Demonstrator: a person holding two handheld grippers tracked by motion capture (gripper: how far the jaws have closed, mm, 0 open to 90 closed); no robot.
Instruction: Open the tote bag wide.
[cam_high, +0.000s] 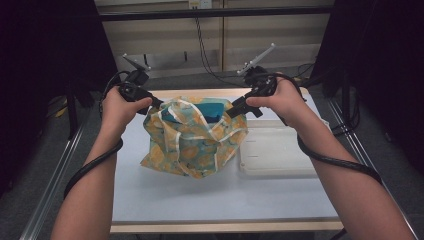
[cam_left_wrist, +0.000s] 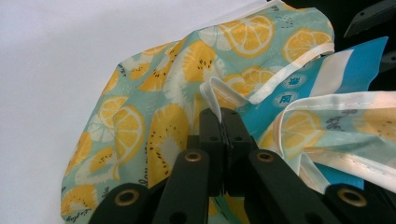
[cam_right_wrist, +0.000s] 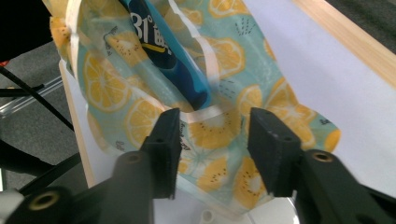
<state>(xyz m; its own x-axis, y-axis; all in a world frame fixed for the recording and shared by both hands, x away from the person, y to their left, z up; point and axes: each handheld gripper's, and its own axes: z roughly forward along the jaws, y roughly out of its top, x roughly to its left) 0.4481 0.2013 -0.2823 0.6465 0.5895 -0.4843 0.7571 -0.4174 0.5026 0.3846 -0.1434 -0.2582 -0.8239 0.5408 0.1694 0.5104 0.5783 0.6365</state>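
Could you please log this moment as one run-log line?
left gripper: shut on bag rim | right gripper: open at the opposite rim | blue packet: sticking out of the bag | white tray: beside bag

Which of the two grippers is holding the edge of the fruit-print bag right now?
The left gripper: its jaws are shut on the white-trimmed rim of the bag. The right gripper has its jaws apart, with the bag's rim between them but not pinched.

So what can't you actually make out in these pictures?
- Blue packet, high view: its lower part is hidden inside the fruit-print bag.
- Packet print, right gripper view: cut off by the top edge.
- White tray, high view: the right forearm covers its right edge.
- Left gripper, left gripper view: the shut jaws cover the bag edge they pinch.
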